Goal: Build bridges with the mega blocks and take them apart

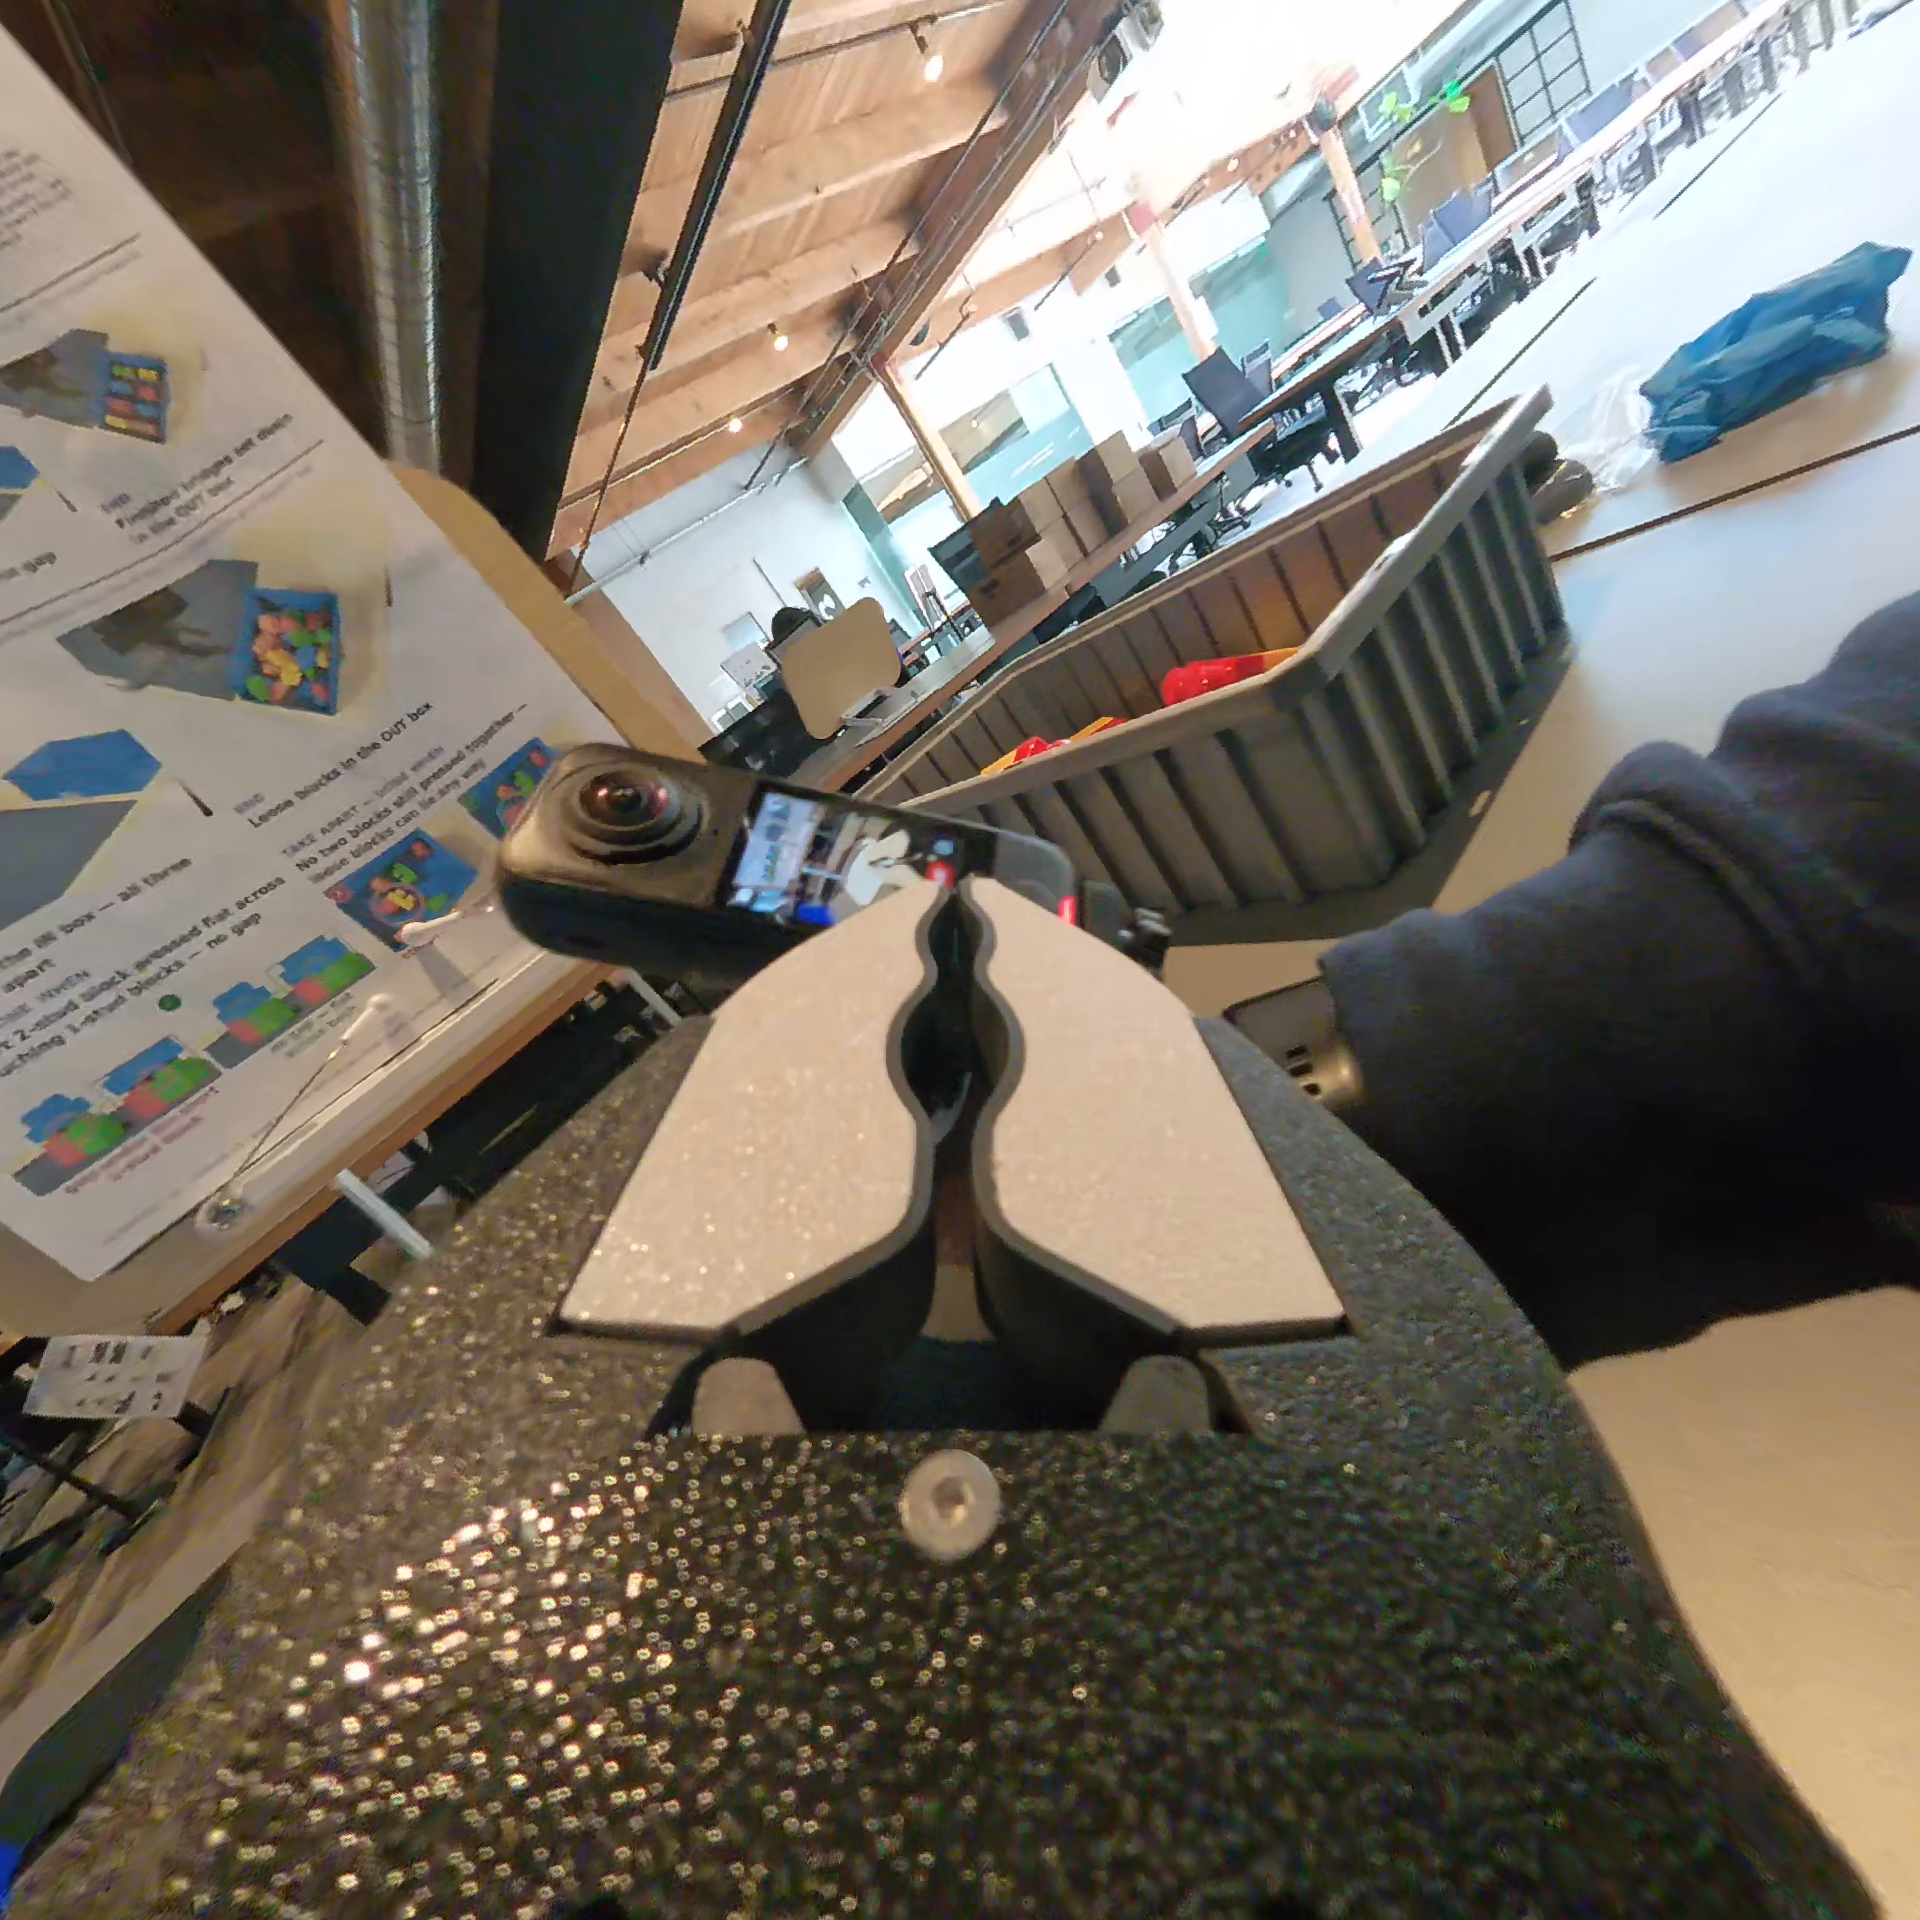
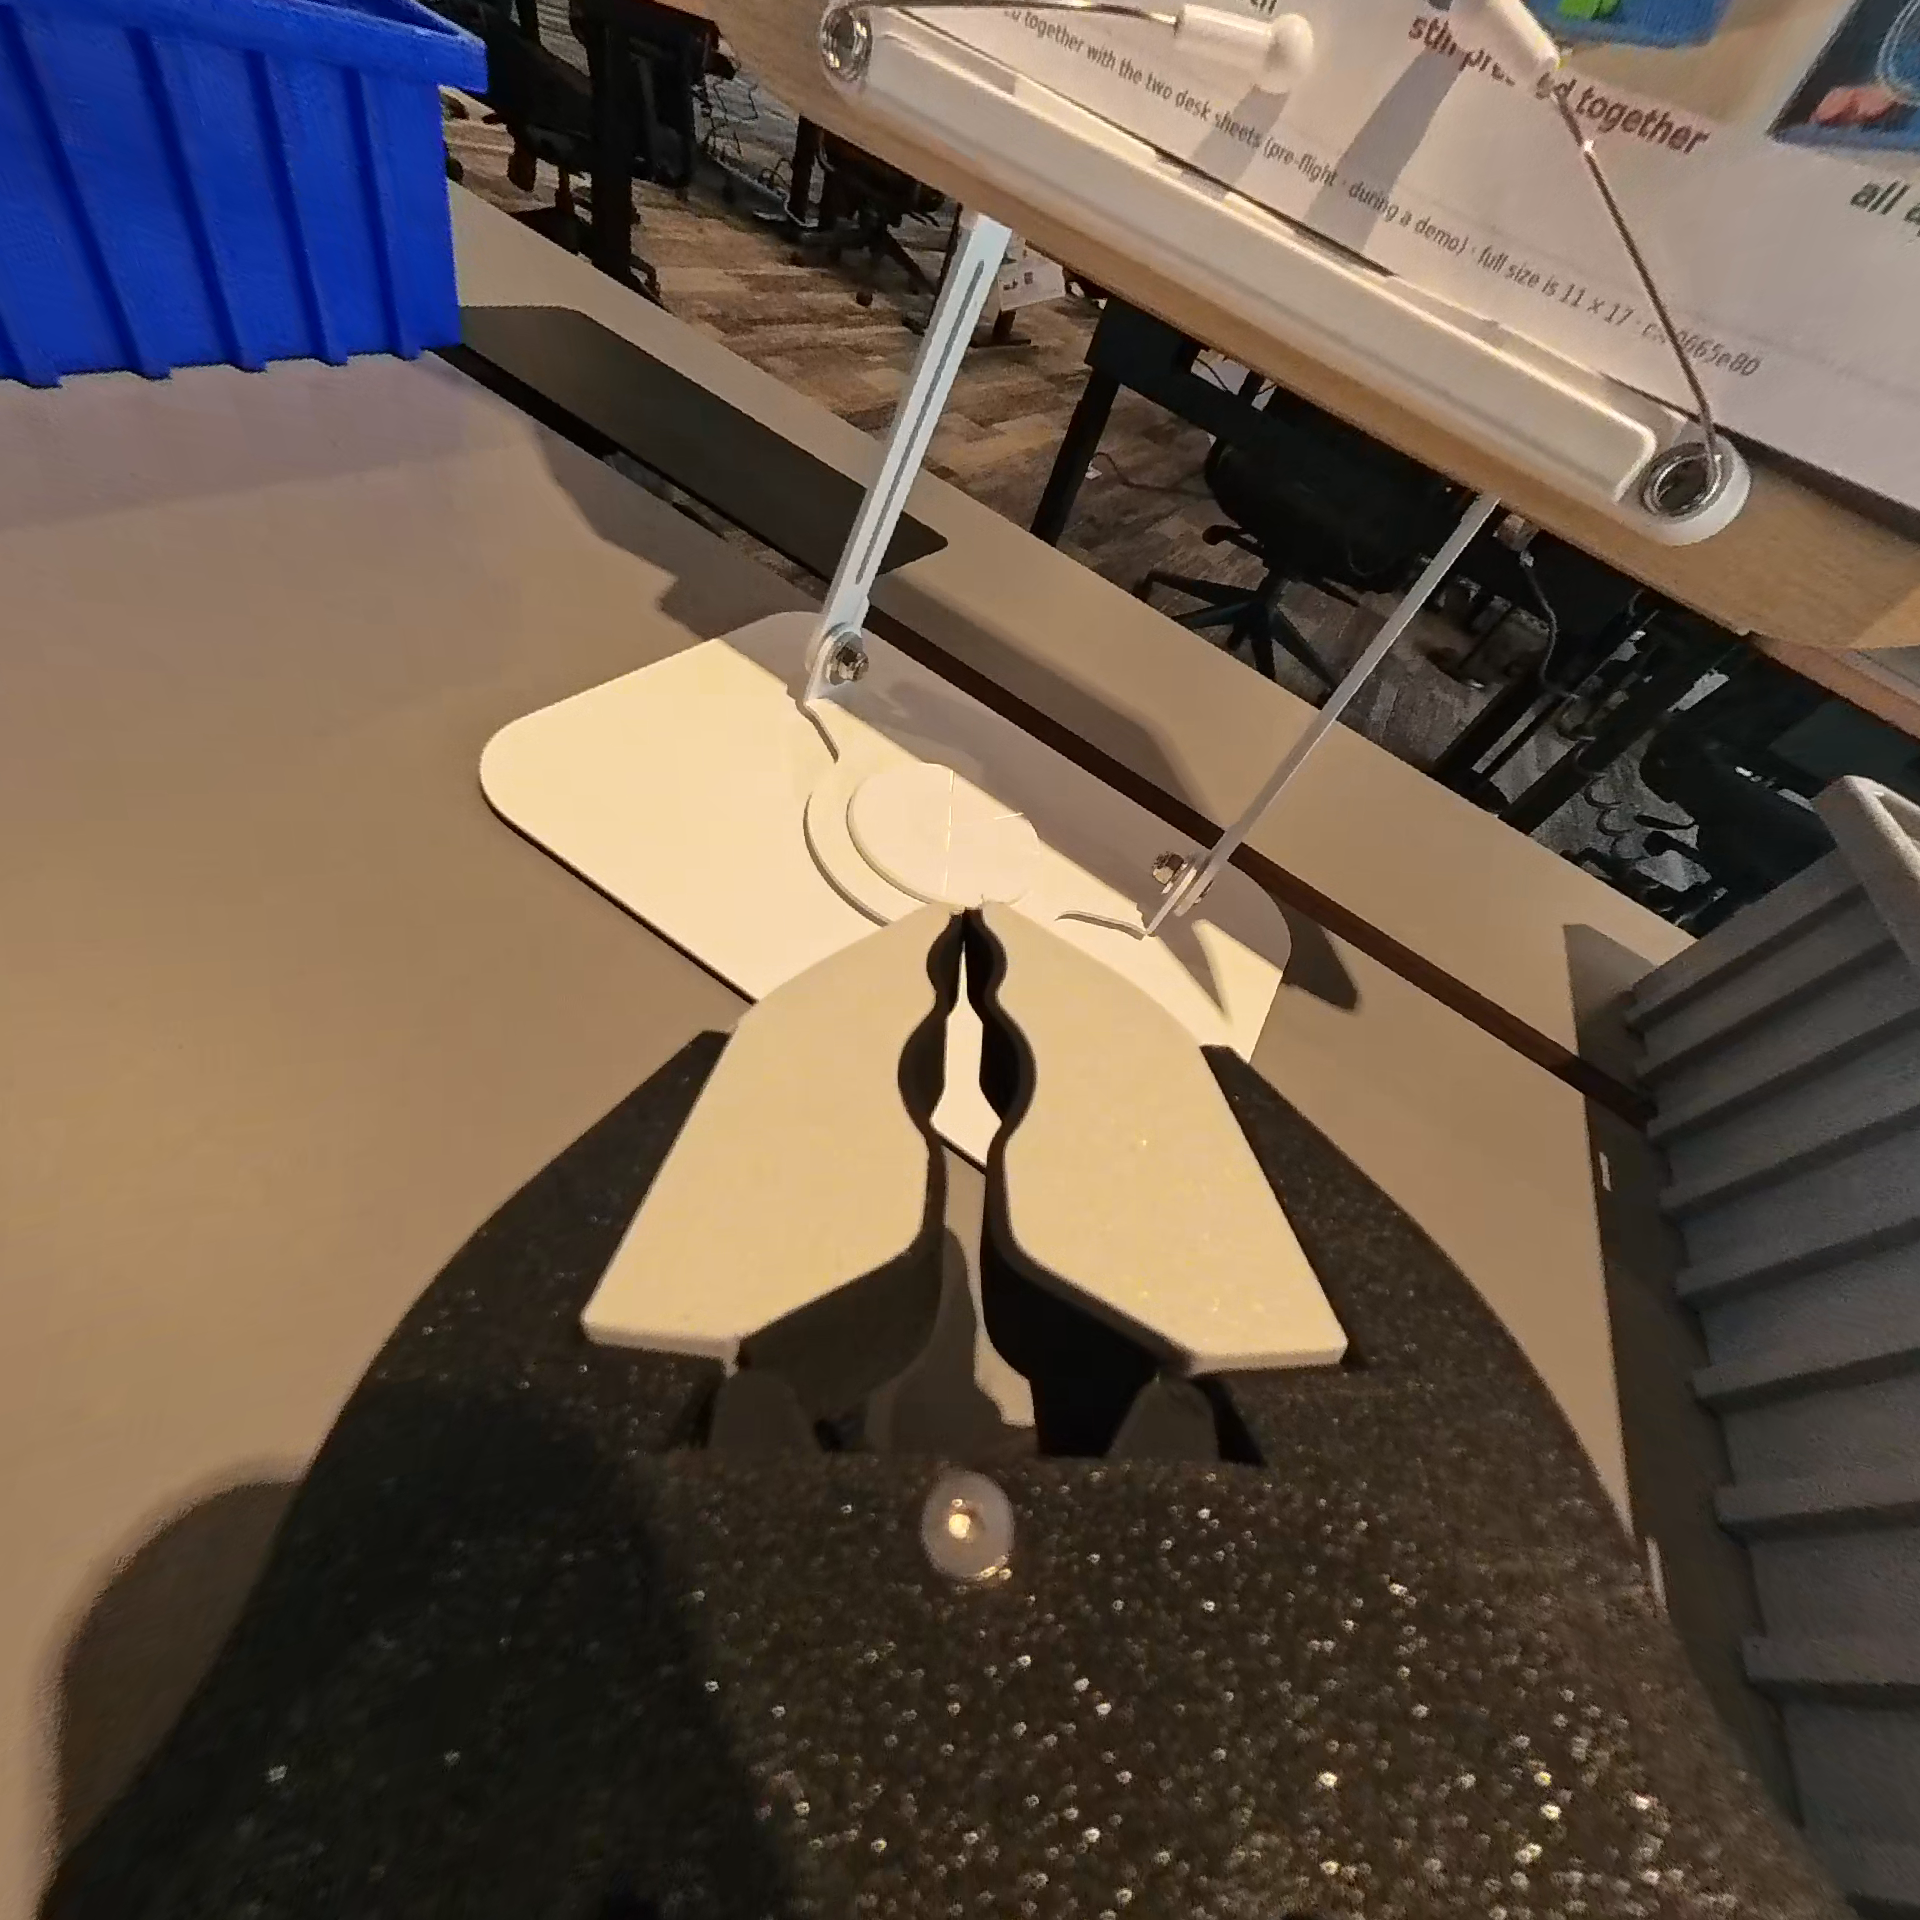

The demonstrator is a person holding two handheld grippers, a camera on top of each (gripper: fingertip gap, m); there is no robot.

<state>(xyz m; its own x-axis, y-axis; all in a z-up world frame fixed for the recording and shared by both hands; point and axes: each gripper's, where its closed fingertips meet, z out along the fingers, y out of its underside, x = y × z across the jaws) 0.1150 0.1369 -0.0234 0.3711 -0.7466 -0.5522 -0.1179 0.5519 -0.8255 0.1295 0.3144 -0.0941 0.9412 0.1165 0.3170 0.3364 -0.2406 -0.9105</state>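
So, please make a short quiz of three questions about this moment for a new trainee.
1. True or false: the left gripper holds a block.
2. Which bin holds the red blocks? A) blue bin B) grey bin
3. Fill in: the right gripper points at the white base of the ____ stand.

Key: 1 false; 2 B; 3 instruction sheet.

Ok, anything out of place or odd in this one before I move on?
Nothing spilled or damaged. One oddity: both grippers are shut and empty. The left gripper points up at a camera, away from the grey bin; the right gripper faces a white stand base.
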